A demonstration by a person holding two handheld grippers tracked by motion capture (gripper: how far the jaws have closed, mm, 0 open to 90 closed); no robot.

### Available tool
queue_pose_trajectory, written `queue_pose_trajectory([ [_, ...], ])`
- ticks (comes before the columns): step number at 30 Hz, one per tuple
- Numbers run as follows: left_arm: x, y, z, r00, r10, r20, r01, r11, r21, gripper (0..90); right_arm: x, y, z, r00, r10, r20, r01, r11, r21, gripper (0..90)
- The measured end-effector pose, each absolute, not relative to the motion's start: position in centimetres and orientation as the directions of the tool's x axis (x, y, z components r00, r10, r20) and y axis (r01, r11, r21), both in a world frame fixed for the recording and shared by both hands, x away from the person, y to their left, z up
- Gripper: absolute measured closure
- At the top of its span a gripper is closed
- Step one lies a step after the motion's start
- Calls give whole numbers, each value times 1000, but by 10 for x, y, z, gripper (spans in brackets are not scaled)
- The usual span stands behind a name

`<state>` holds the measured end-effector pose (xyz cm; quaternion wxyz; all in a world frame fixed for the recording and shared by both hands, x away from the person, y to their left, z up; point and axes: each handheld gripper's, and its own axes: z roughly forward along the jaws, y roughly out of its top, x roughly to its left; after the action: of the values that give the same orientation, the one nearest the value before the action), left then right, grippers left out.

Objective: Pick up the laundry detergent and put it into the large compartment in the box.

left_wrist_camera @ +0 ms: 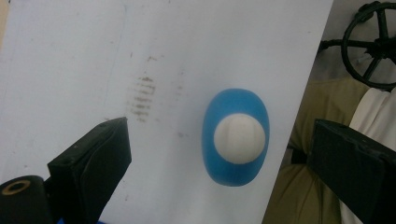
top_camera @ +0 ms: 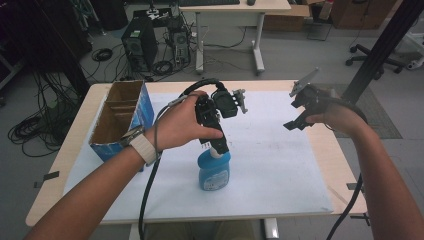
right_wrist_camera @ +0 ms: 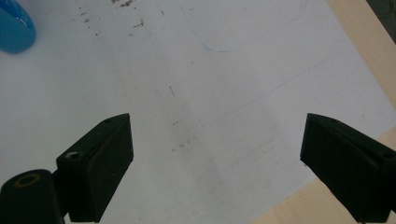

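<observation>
A blue bottle (top_camera: 215, 172) with a white cap stands upright on the white paper sheet (top_camera: 272, 165), near the table's front middle. My left gripper (top_camera: 218, 146) points straight down just above the cap, held in the person's left hand. In the left gripper view the bottle (left_wrist_camera: 236, 136) sits between the wide-apart jaws of the left gripper (left_wrist_camera: 219, 137), seen from above and touched by neither. My right gripper (top_camera: 298, 107) hovers open over the paper's right side. In the right gripper view the right gripper (right_wrist_camera: 217, 137) holds nothing, and the bottle (right_wrist_camera: 14, 28) shows at top left.
An open cardboard box (top_camera: 120, 112) with blue sides and inner dividers stands at the table's left. The wooden table edge (top_camera: 332, 150) runs along the right of the paper. Behind the table are a computer tower (top_camera: 139, 45), floor cables and a desk (top_camera: 235, 7).
</observation>
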<state>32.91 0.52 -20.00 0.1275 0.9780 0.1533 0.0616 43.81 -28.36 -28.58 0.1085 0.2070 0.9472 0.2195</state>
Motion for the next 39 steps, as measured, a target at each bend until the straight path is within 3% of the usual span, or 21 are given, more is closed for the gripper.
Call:
queue_pose_trajectory([
  [39,326,5,-237,942,333,47,314,-919,239,69,438,-282,-289,-892,437,-114,342,819,461,95],
])
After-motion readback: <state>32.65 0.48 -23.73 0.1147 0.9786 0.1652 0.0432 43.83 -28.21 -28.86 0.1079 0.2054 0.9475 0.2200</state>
